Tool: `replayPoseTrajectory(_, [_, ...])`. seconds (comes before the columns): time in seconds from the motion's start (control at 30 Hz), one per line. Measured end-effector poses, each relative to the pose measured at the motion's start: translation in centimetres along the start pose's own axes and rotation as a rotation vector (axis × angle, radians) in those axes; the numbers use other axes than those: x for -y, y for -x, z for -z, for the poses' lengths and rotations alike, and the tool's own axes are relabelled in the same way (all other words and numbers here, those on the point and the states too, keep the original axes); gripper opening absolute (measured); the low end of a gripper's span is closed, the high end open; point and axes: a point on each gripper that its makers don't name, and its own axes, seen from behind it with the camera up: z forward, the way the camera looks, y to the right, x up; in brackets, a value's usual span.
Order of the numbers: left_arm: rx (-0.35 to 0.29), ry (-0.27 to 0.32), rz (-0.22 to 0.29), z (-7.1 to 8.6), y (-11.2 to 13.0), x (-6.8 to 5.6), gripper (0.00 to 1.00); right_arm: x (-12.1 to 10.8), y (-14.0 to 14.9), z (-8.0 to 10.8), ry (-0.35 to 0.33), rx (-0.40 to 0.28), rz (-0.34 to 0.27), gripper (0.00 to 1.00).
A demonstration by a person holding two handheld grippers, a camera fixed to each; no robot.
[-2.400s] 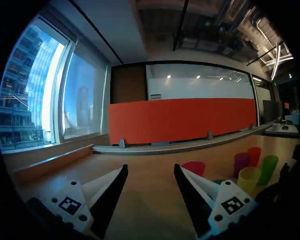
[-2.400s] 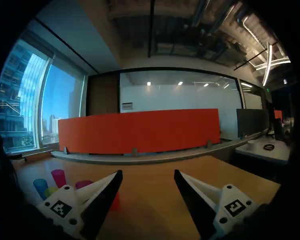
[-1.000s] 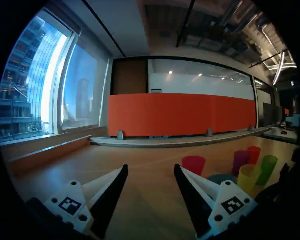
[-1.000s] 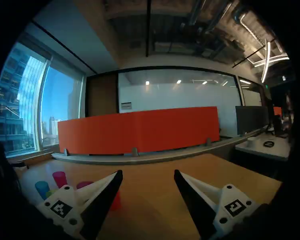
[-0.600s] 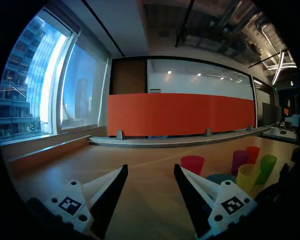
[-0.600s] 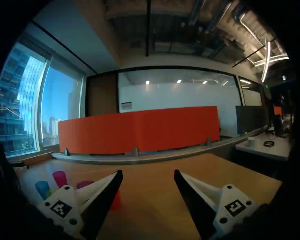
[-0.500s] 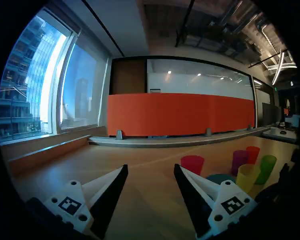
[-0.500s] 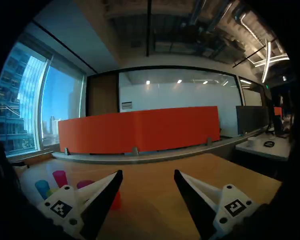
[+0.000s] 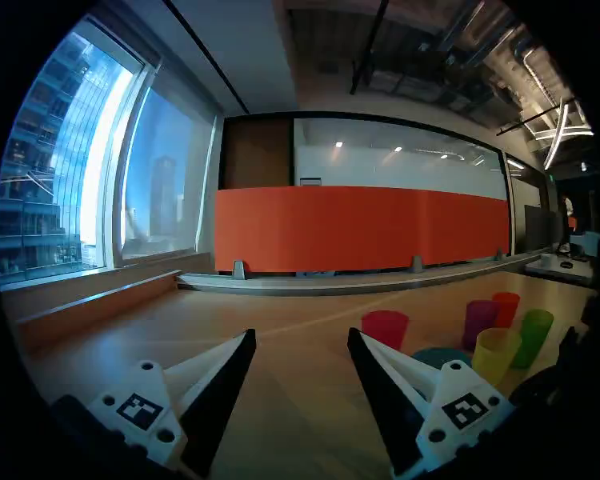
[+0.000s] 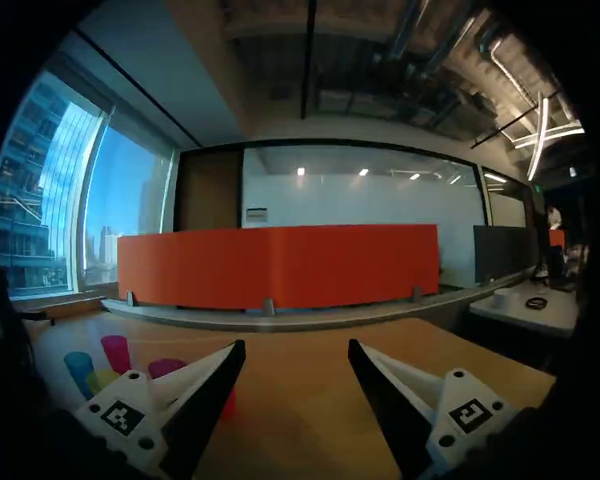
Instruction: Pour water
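Note:
Several coloured plastic cups stand on the wooden table (image 9: 300, 336). In the left gripper view, a red cup (image 9: 385, 328), a purple cup (image 9: 481, 322), an orange-red cup (image 9: 506, 307), a green cup (image 9: 534, 336), a yellow cup (image 9: 497, 355) and a teal cup (image 9: 438, 357) sit to the right of my open left gripper (image 9: 300, 340). In the right gripper view, a blue cup (image 10: 80, 371), a pink cup (image 10: 117, 352), a yellow-green cup (image 10: 102, 378), a magenta cup (image 10: 166, 368) and a red cup (image 10: 229, 402) lie left of and partly behind my open right gripper (image 10: 296, 346). Neither gripper holds anything.
An orange divider panel (image 9: 356, 228) runs along the table's far edge on a grey rail (image 9: 340, 284). Large windows (image 9: 68, 184) stand at the left. A second desk (image 10: 524, 308) with small items is at the right. Bare tabletop (image 10: 300, 384) lies ahead of both grippers.
Both views have tilted slightly, the right gripper view shifting a little upward and sideways. The cups have not moved and both grippers remain open.

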Motion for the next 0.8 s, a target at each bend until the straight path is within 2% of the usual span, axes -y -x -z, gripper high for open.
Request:
replayPoseTrajectory(0.3, [0.000,0.000,0.000,0.0,0.0,0.0,0.85,-0.2,1.0,-0.8,0.026,-0.007,0.049,0.99])
replayPoseTrajectory(0.6, [0.000,0.000,0.000,0.0,0.0,0.0,0.85,0.5,2.7,-1.3,0.010,0.007,0.060,0.99])
replayPoseTrajectory(0.8, [0.000,0.000,0.000,0.0,0.0,0.0,0.85,0.4,2.5,-1.8,0.008,-0.002,0.039,0.99])
